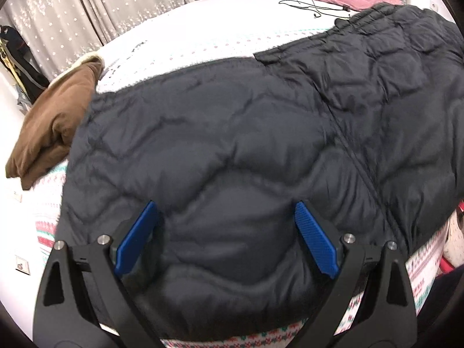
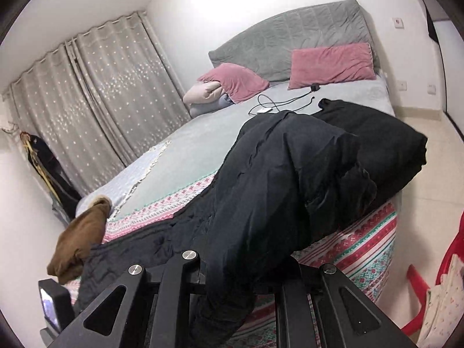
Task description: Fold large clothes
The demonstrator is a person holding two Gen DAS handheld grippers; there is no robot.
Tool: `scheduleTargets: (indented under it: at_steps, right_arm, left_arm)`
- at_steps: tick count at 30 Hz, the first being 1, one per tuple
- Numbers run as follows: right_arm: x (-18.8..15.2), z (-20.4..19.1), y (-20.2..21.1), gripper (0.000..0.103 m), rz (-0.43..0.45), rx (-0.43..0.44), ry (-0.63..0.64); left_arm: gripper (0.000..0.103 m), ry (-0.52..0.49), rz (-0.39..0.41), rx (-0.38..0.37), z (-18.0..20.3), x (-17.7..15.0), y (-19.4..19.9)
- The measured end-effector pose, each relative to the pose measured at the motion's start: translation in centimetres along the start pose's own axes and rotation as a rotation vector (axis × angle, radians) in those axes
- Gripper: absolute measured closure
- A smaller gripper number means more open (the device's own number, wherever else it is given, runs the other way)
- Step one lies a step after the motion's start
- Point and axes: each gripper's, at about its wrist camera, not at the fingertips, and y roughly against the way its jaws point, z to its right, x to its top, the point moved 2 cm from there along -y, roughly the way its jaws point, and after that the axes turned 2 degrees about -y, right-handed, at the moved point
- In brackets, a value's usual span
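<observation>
A large dark quilted jacket lies spread over the near part of the bed. My left gripper is open, its blue pads wide apart just above the jacket's near part, holding nothing. In the right wrist view the jacket is lifted into a ridge. My right gripper is shut on a sleeve or edge of the jacket, which drapes over and hides the fingertips.
A folded brown garment lies at the bed's left edge and shows in the right wrist view. Pink pillows, a grey headboard and a black cable are at the far end. A red chair stands to the right.
</observation>
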Motion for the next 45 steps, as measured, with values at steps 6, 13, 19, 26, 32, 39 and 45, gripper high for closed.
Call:
scheduleTargets:
  at_steps: [6, 13, 19, 26, 32, 39, 45]
  right_arm:
    - [0.2, -0.2, -0.1, 0.088, -0.001, 0.029, -0.009]
    - [0.6, 1.1, -0.7, 0.088, -0.032, 0.046, -0.051]
    - [0.5, 1.7, -0.9, 0.088, -0.063, 0.066, -0.059]
    - [0.6, 1.2, -0.9, 0.088, -0.058, 0.086, -0.077]
    - [0.7, 0.9, -0.9, 0.088, -0.054, 0.099, -0.067]
    - [0.7, 0.8, -0.9, 0.088, -0.049, 0.093, -0.065]
    - [0.8, 0.4, -1.1, 0.088, -0.043, 0.086, -0.060]
  left_arm:
    - [0.007, -0.048, -0.023, 0.081, 2.0, 5.7, -1.7]
    - [0.007, -0.143, -0.102, 0.237, 5.1, 10.5, -6.4]
    - [0.007, -0.201, -0.137, 0.294, 6.4, 10.0, -8.1]
    - [0.007, -0.175, -0.122, 0.219, 6.3, 12.6, -7.2]
    - [0.007, -0.149, -0.150, 0.238, 7.6, 12.1, -9.2]
    - [0.007, -0.111, -0.137, 0.218, 5.7, 13.5, -8.2]
    - [0.007, -0.105, -0.169, 0.233, 6.3, 12.9, -10.6]
